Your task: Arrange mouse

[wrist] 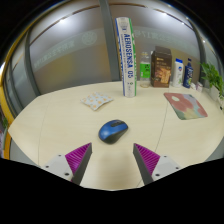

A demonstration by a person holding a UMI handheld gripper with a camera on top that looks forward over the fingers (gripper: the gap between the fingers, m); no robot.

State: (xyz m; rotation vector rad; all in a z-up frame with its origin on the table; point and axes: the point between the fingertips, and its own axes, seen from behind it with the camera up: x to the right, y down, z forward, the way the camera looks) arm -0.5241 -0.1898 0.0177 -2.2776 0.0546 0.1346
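A blue and black mouse (pixel 113 131) lies on the pale table (pixel 50 120), a short way ahead of my fingers and roughly centred between them. My gripper (pixel 113 156) is open, its magenta pads spread wide, with bare tabletop between the fingertips (pixel 78 156). Nothing is held. A red mouse mat (pixel 185 105) lies beyond and to the right of the mouse, near the table's far right side.
An upright white book (pixel 126 57) stands at the table's back. A small patterned packet (pixel 97 101) lies to its left. Boxes and bottles (pixel 165 70) crowd the back right, with a green plant (pixel 211 78) at the far right.
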